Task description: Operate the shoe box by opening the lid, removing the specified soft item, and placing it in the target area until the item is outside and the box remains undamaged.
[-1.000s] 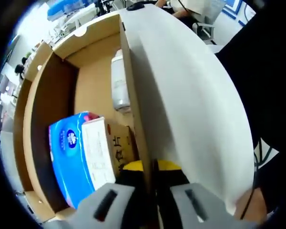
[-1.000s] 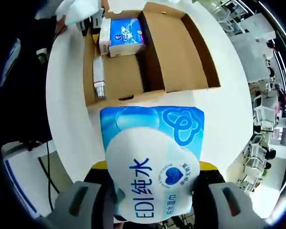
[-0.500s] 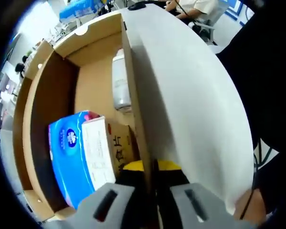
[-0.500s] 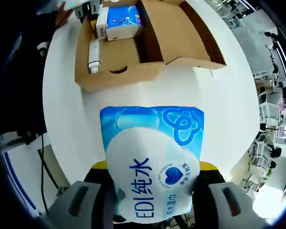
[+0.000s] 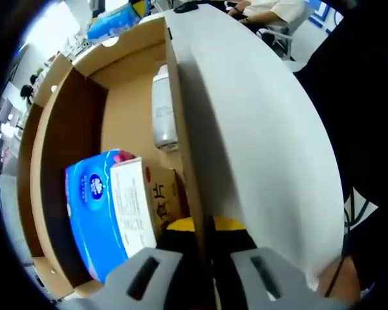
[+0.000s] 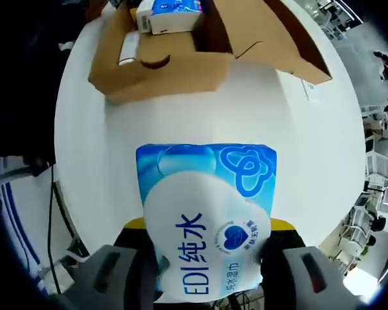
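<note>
Now the right tongs clamp the wet-wipe pack over bare worktop, the shoe box well apart at 12 o'clock; left tongs pinch the box's wall.

So the whole setup sits on a plain white table with a rounded edge, pretty evenly lit, no harsh shadows. Past the far end in the left gripper view there's an office chair with a person in a light top sitting at it. In the right gripper view the floor looks pale with a blue stripe along it, and a dark cable hangs down off the table's edge. Off the other side there's a bright open office with chairs and desks, too small to make out.
</note>
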{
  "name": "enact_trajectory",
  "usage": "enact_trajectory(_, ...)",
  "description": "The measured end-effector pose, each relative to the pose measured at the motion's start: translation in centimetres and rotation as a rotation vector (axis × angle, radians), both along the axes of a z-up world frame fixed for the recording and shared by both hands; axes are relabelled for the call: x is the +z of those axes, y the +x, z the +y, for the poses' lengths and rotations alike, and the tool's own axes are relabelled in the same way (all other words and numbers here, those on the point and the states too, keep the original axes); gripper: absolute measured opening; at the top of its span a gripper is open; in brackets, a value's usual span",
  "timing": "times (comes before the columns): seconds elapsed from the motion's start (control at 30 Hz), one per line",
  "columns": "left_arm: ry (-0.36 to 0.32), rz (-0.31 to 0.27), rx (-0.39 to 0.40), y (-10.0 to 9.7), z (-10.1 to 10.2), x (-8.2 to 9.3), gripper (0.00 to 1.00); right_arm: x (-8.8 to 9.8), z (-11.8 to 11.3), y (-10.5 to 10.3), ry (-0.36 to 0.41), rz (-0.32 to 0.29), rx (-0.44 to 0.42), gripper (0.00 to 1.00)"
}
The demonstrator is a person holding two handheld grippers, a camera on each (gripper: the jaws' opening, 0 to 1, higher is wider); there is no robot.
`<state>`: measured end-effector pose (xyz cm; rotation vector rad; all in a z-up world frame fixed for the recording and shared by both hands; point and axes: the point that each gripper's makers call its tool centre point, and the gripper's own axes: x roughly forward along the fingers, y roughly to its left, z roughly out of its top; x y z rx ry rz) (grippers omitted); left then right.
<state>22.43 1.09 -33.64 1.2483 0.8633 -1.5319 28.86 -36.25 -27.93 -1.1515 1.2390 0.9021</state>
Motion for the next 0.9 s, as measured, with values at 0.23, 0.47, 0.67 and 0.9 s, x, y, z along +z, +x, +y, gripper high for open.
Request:
enact_trajectory(0.23, 0.000, -0.001, 0.000, -0.1, 0.1, -0.1, 0.04, -1.7, -0.5, 0.1, 0.003, 0.025, 0.036, 0.64)
enact_trajectory(0.47, 0.000, 0.001, 0.000, -0.2, 0.2, -0.2, 0.04, -3.2, -1.3, -0.2, -0.025, 0.057, 0.058, 0.64)
enact_trajectory(0.67, 0.002, 0.000, 0.001, -0.4, 0.3, -0.2, 0.04, -4.1, -1.5, -0.3, -0.029, 0.065, 0.067, 0.63)
enact_trajectory(0.9, 0.005, 0.000, 0.003, -0.5, 0.3, -0.3, 0.04, -4.7, -1.3, -0.4, -0.021, 0.075, 0.083, 0.63)
